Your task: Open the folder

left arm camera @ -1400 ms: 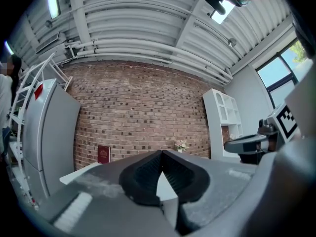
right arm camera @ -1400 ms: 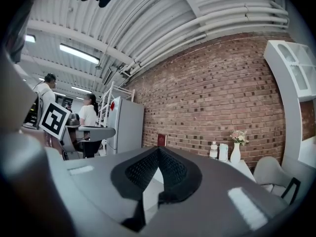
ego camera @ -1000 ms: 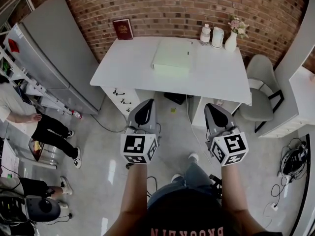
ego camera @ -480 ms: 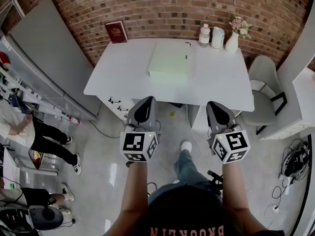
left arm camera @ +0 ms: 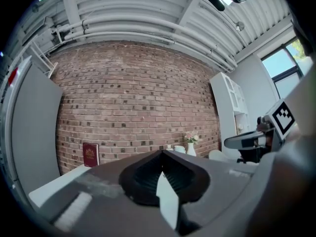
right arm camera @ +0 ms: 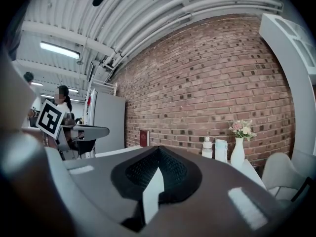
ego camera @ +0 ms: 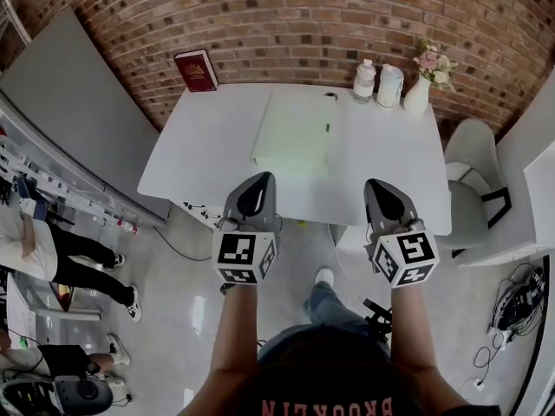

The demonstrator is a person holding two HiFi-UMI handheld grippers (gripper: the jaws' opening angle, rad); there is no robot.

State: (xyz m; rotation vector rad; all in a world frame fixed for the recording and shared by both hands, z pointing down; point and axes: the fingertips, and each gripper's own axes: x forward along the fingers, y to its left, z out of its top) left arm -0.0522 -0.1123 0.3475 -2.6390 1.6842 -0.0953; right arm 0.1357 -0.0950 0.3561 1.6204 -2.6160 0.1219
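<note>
Folder [ego camera: 295,134]: pale green, shut, lying flat mid-desk [ego camera: 199,163], a bit toward the brick wall. It sits btwn the red book [ego camera: 195,70] at back-left and the bottle [ego camera: 364,80], jug [ego camera: 390,85] and vase [ego camera: 418,92] at back-right. Nothing's on top of it, so the cover is free to lift.

L gripper [ego camera: 257,180] and R gripper [ego camera: 381,185] are held side by side and level, both aimed at the wall w/ the folder ahead and btwn them. Tips show over the desk's near edge, well apart from the folder. Both claws are pressed together w/ nothing in either; each gripper's own view shows the pads meeting at a point. Makes sense: prob approach stage, nothing to grab yet.

Small dark tab on the folder's right edge may mark the opening side, can't tell for sure. Next, prob: spread one claw and pinch the cover edge; the other could pin the folder down.
</note>
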